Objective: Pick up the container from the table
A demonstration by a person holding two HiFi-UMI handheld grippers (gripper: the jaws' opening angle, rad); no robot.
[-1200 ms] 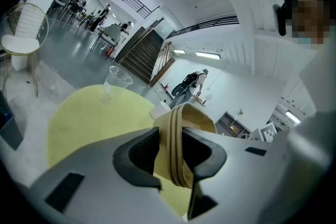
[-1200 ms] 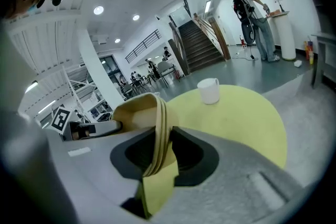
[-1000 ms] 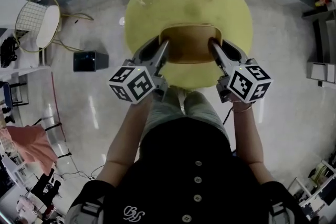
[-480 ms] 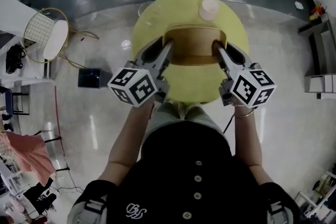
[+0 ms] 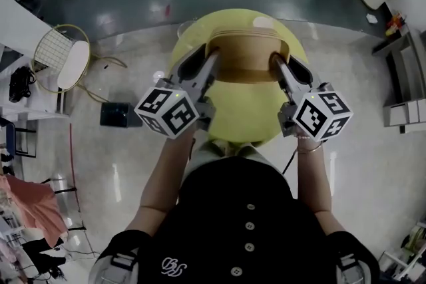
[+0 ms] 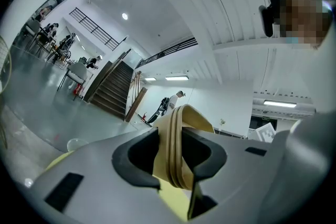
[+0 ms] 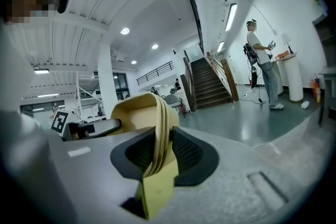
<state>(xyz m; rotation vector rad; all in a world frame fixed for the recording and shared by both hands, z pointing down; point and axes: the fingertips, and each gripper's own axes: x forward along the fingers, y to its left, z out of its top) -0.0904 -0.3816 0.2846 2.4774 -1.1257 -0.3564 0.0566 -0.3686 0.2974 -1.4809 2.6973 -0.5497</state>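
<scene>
A tan paper container [image 5: 247, 56] with a folded rim hangs above the round yellow table [image 5: 234, 118], held from both sides. My left gripper [image 5: 212, 60] is shut on the container's left rim, and my right gripper [image 5: 274, 62] is shut on its right rim. In the left gripper view the layered tan rim [image 6: 175, 139] is pinched between the dark pads of the left gripper [image 6: 176, 157]. In the right gripper view the right gripper [image 7: 158, 148] clamps the same kind of rim [image 7: 157, 128]. The container's inside is hidden.
A pale cup [image 5: 263, 22] and a clear glass bowl [image 5: 186, 28] stand at the table's far side, partly behind the container. A white wire-frame stool [image 5: 63, 58] and a black box [image 5: 120, 114] are on the floor to the left. A person [image 7: 261, 65] stands far off.
Both grippers have risen with the container between them. It now sits higher above the table and covers part of the cup. The grip on both rims looks the same.
</scene>
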